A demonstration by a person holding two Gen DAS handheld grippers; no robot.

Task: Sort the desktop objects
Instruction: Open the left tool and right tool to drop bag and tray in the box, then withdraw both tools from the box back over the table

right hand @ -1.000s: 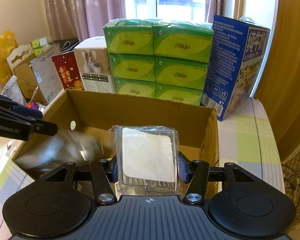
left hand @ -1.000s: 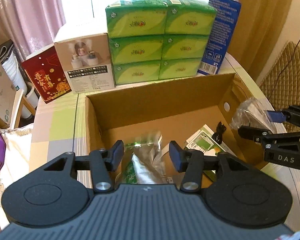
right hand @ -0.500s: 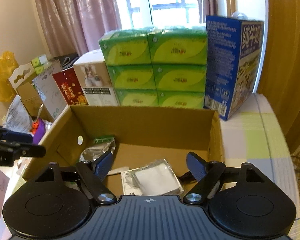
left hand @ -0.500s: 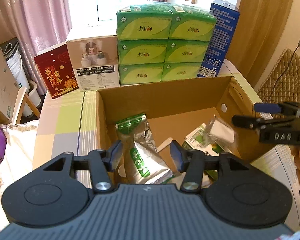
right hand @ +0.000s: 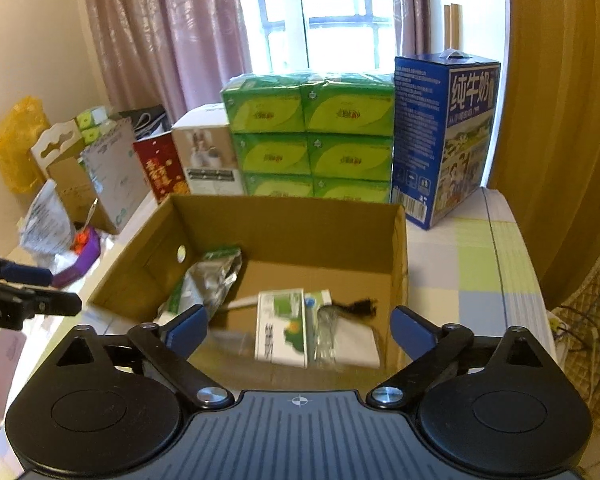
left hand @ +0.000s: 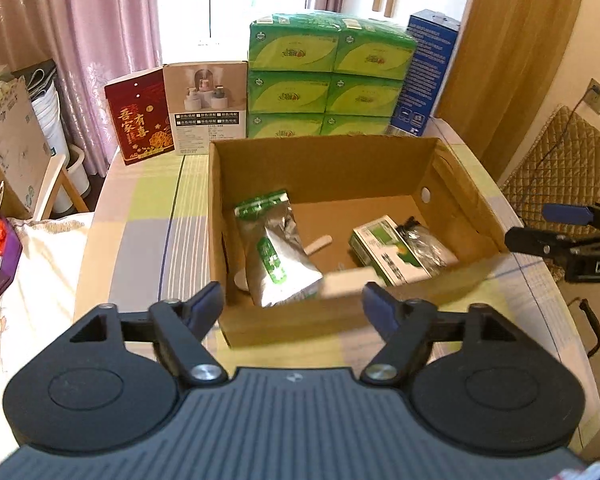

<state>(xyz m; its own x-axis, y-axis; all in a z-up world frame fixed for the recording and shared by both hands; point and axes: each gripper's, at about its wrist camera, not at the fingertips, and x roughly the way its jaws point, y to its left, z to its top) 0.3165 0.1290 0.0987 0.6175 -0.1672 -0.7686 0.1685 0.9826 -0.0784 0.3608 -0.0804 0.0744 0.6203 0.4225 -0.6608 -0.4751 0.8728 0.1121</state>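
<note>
An open cardboard box [left hand: 324, 148] stands on the table in front of both grippers. Inside lie silver-and-green foil pouches [left hand: 280, 256], a green-and-white carton [left hand: 384, 248] and a clear plastic packet [left hand: 428, 246]. My left gripper [left hand: 292, 304] hovers open and empty at the box's near wall. In the right wrist view the box [right hand: 284, 208] holds the pouches [right hand: 212, 276], the carton [right hand: 282, 328], the packet [right hand: 352, 336] and a black cable [right hand: 360, 306]. Over the near wall my right gripper [right hand: 300, 324] is wide open and holds nothing. Each gripper shows in the other's view, right gripper [left hand: 540, 236] and left gripper [right hand: 28, 292].
Behind the box stand stacked green tissue packs [left hand: 328, 80], a blue milk carton [right hand: 444, 140], a white product box [left hand: 208, 108] and a red gift box [left hand: 138, 116]. Checked cloth [left hand: 148, 240] covers the table. A quilted chair [left hand: 560, 168] is at the right; clutter sits left.
My right gripper opened and let go of the clear packet, which now lies in the box. Both grippers pulled back and up from the box; the left one opened wider.
</note>
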